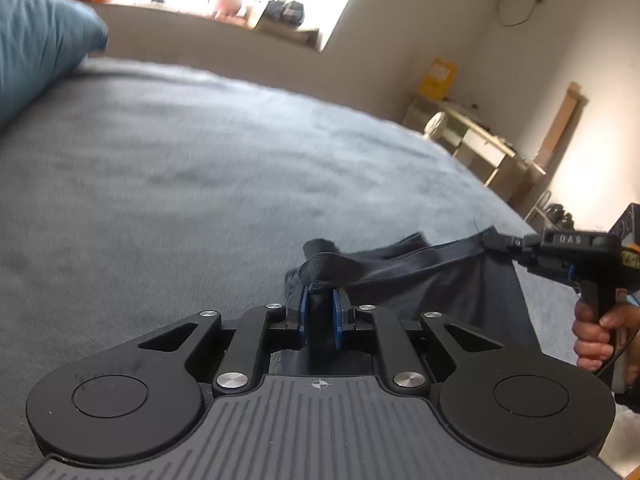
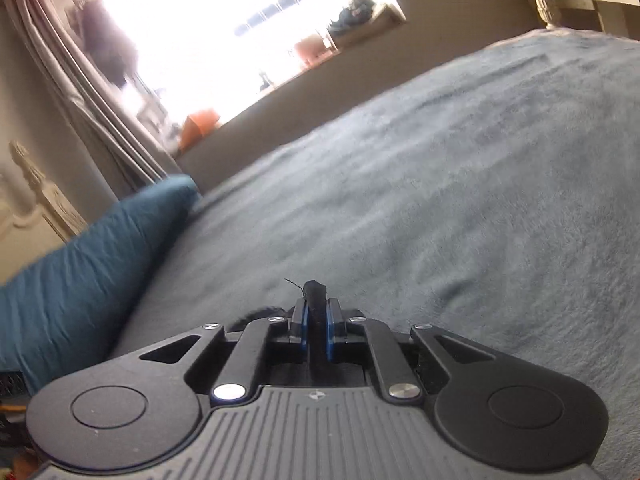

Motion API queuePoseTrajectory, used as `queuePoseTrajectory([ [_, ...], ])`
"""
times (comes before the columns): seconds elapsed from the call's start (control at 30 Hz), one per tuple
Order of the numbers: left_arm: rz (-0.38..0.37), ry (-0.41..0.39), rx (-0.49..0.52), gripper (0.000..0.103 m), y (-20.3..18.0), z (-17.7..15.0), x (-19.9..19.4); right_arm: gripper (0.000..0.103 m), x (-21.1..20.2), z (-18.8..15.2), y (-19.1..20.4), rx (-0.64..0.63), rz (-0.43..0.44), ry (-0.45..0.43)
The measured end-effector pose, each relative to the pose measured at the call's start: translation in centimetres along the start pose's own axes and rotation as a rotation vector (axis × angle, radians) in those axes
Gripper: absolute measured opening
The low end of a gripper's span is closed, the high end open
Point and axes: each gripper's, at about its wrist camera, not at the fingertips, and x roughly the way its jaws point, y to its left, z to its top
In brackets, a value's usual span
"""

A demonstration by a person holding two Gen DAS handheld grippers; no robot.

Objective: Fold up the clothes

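Now both the left tool [image 1: 320, 300] and right tool [image 2: 316, 312] pinch the dark cotton garment [image 1: 420, 276] above the grey fleece-covered bed [image 1: 200, 160].

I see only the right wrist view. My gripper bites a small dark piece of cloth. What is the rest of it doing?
Observer: The dark garment is stretched between both grippers, its lower part hanging over the edge of the grey bed.
Operator: Does the left gripper hold it too?
Observer: Yes, the left gripper is shut on a bunched corner.
Operator: Which part does my right gripper grip?
Observer: The right gripper pinches the far end of the top edge; a hand holds its handle.
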Motion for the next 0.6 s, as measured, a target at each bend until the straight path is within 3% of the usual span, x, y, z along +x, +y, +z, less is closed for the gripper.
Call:
queuePoseTrajectory([
  [0.13, -0.023, -0.063, 0.009, 0.008, -0.7, 0.2, -1.7, 0.008, -1.2, 0.0, 0.5, -0.008, 0.027, -0.046],
  [0.3, -0.031, -0.034, 0.033, 0.009, -0.9, 0.4, -0.9, 0.008, -1.3, 0.0, 0.0, 0.016, 0.031, -0.054],
  [0.43, 0.035, 0.007, 0.033, 0.028, -0.6, -0.1, 0.8, 0.008, -0.6, -0.2, -0.6, 0.037, 0.025, -0.036],
  [0.6, 0.037, -0.023, 0.043, 0.032, -1.0, 0.2, 1.1, 0.009, -0.3, -0.2, -0.7, 0.031, 0.024, -0.018],
])
